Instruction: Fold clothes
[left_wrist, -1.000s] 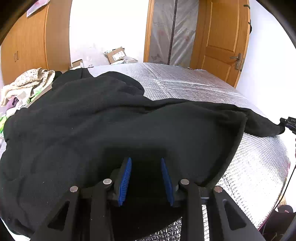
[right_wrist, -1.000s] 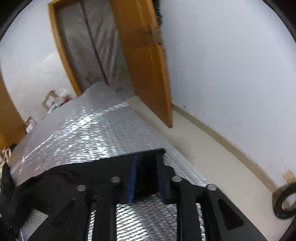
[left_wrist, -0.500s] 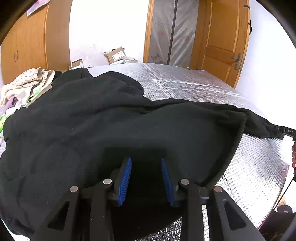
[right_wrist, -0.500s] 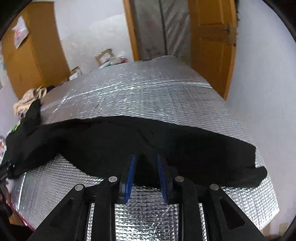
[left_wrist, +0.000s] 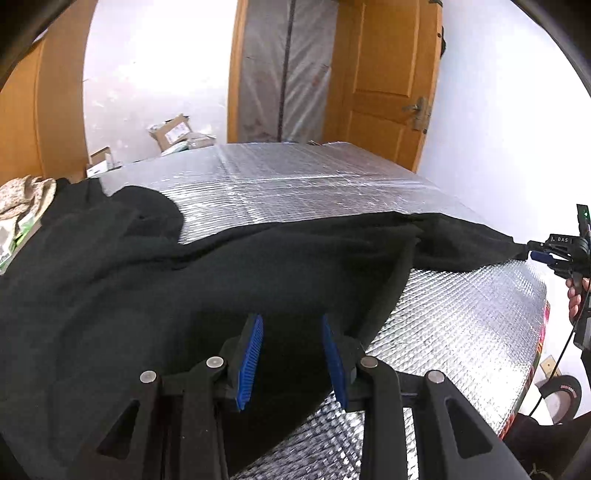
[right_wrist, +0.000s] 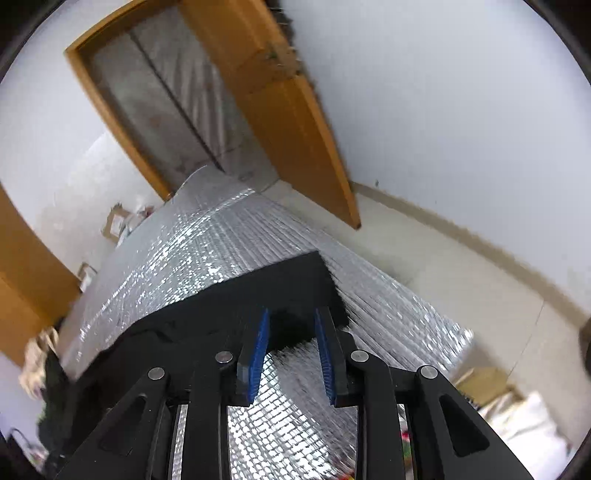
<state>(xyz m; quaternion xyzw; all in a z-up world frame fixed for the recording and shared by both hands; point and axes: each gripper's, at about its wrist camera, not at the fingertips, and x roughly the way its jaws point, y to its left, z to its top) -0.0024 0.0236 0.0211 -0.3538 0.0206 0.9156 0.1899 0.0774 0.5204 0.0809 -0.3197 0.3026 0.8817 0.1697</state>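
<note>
Silver quilted foil (left_wrist: 303, 184) covers the big table under both tongs, with an orange door (left_wrist: 384, 85) and a plastic-draped doorway (left_wrist: 284, 70) beyond its far end.

Between the blue pads (left_wrist: 251, 354) of the left tongs (left_wrist: 291, 354) lies the near part of a black garment (left_wrist: 184, 288). The jaws stand apart with dark cloth filling the gap; whether the pads press it I cannot tell. From there the garment spreads ahead and to the left across the foil, a rounded lobe of it bulging toward the far side. Its right edge runs up from just beside the right pad, and a long sleeve (left_wrist: 465, 240) stretches away to the right, drawn to a point at the right tongs (left_wrist: 532, 253), which a hand (left_wrist: 576, 295) holds at the table's edge.

Seen from the right tongs' (right_wrist: 291, 343) own camera, the sleeve's squared end (right_wrist: 280, 291) sits between and ahead of the blue pads (right_wrist: 258, 350), blurred. The jaws are well apart; bare foil (right_wrist: 207, 254) shows through the rear of the gap. Whether the cloth is gripped I cannot tell.

Far left of the left tongs, past the garment, sits a pale patterned heap of clothes (left_wrist: 26, 195). Boxes (left_wrist: 173, 129) stand on the floor beyond the table. Down to the right, a tape roll (left_wrist: 561, 395) lies on the floor.
</note>
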